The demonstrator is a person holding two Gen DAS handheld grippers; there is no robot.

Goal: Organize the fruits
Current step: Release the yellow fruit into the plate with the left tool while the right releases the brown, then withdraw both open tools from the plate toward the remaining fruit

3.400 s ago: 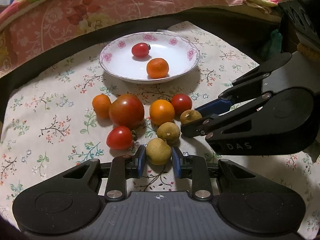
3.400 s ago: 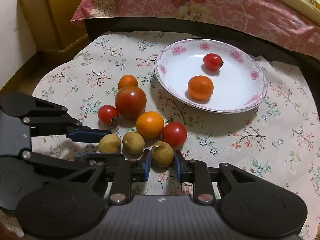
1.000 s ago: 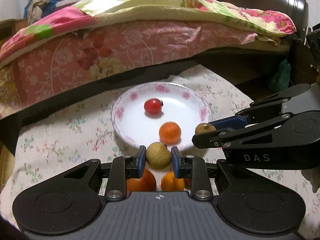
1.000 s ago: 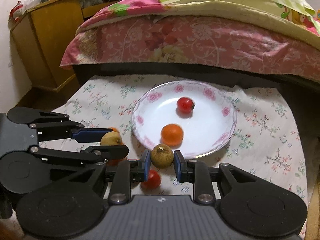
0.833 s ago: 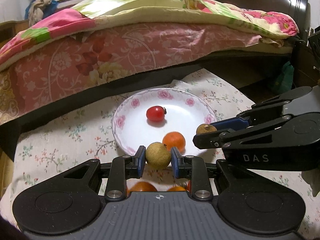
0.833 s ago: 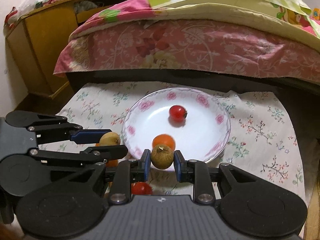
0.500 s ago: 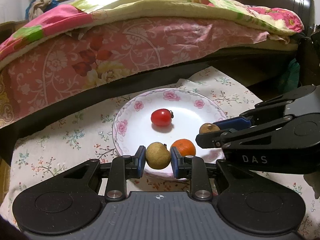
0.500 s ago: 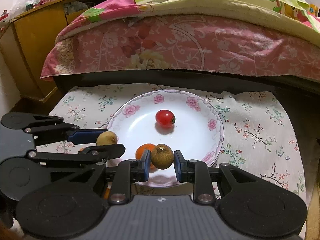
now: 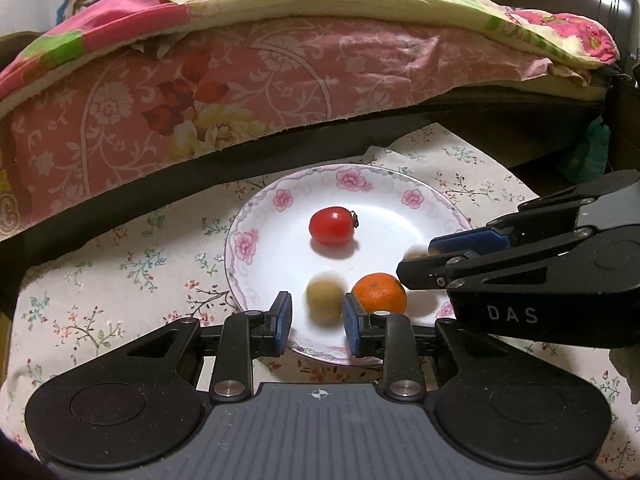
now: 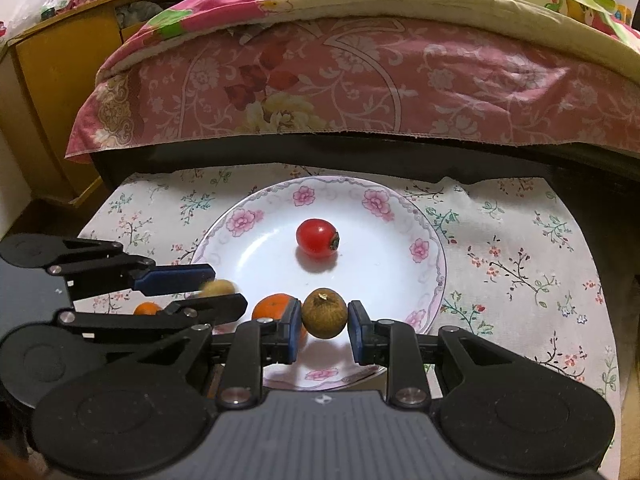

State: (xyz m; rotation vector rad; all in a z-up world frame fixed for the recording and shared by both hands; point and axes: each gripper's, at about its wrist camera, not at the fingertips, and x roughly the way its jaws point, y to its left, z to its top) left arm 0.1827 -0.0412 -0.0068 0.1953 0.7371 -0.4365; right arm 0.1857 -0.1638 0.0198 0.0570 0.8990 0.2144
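Left wrist view: the left gripper point(image 9: 316, 316) has its jaws easing apart around a blurred tan longan point(image 9: 324, 303), no longer pinched, over the near part of the floral plate point(image 9: 256, 216); a cherry tomato point(image 9: 332, 225) and tangerine point(image 9: 380, 294) lie in it. Right wrist view: the right gripper point(image 10: 324, 330) is clamped on a brown longan point(image 10: 324, 313) above the plate's near rim; the tomato lies farther in.

A white plate point(image 10: 424, 280) rimmed with pink flowers held a red tomato point(image 10: 317, 238) and an orange tangerine point(image 9: 380, 294). The cream cloth point(image 10: 520, 264) showed small floral sprigs. The bedcover point(image 10: 360, 76) was pink with florals.
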